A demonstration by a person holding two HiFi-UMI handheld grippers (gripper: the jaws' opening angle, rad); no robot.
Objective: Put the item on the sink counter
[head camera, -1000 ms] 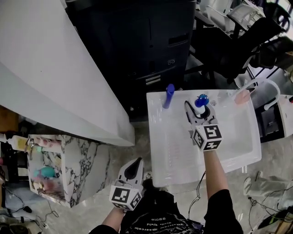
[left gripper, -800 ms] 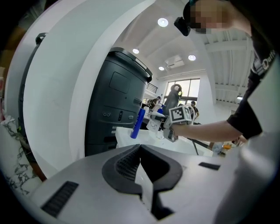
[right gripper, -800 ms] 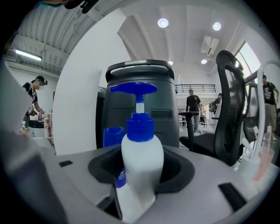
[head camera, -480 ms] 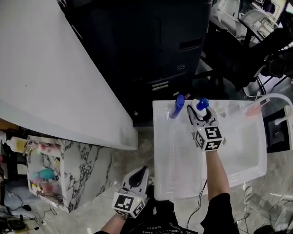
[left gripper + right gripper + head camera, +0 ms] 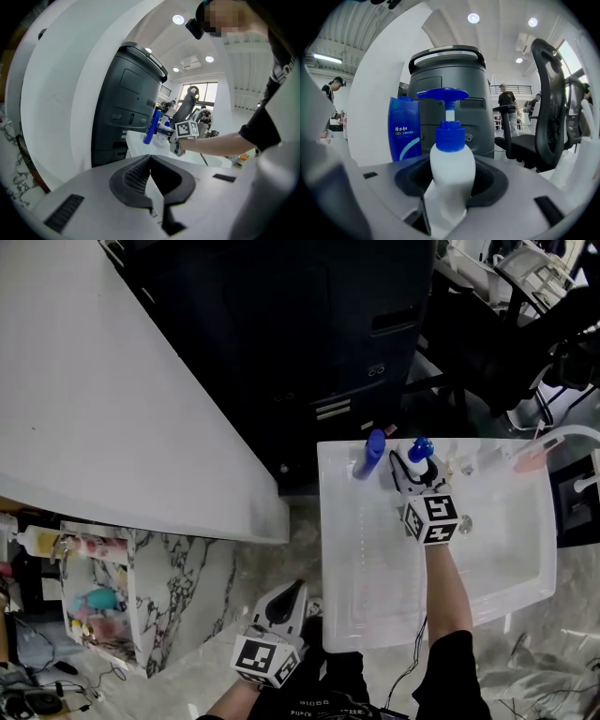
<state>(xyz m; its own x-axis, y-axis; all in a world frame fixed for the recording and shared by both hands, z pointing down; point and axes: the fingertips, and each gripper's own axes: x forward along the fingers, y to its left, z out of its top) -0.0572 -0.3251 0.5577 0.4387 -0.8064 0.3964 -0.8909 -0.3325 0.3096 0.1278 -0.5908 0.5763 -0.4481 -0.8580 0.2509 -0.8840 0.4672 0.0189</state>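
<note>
A white pump bottle with a blue pump head (image 5: 419, 454) (image 5: 451, 168) stands upright between my right gripper's (image 5: 415, 465) (image 5: 451, 192) jaws, which are shut on its body. It is at the far rim of the white sink counter (image 5: 349, 549), just right of an upright blue shampoo bottle (image 5: 369, 455) (image 5: 405, 133) (image 5: 151, 125). Whether the pump bottle's base touches the counter is hidden. My left gripper (image 5: 292, 593) (image 5: 151, 183) hangs low by the person's body, left of the sink, shut with nothing in it.
A big dark grey machine (image 5: 309, 343) stands right behind the sink. A white curved wall (image 5: 94, 409) fills the left side, with a marble-patterned shelf unit (image 5: 178, 587) below it. A black office chair (image 5: 506, 343) and a white faucet pipe (image 5: 574, 435) are at the right.
My right gripper has carried the pump bottle a little further toward the sink's far rim, closer to the blue shampoo bottle. The left gripper has stayed low.
</note>
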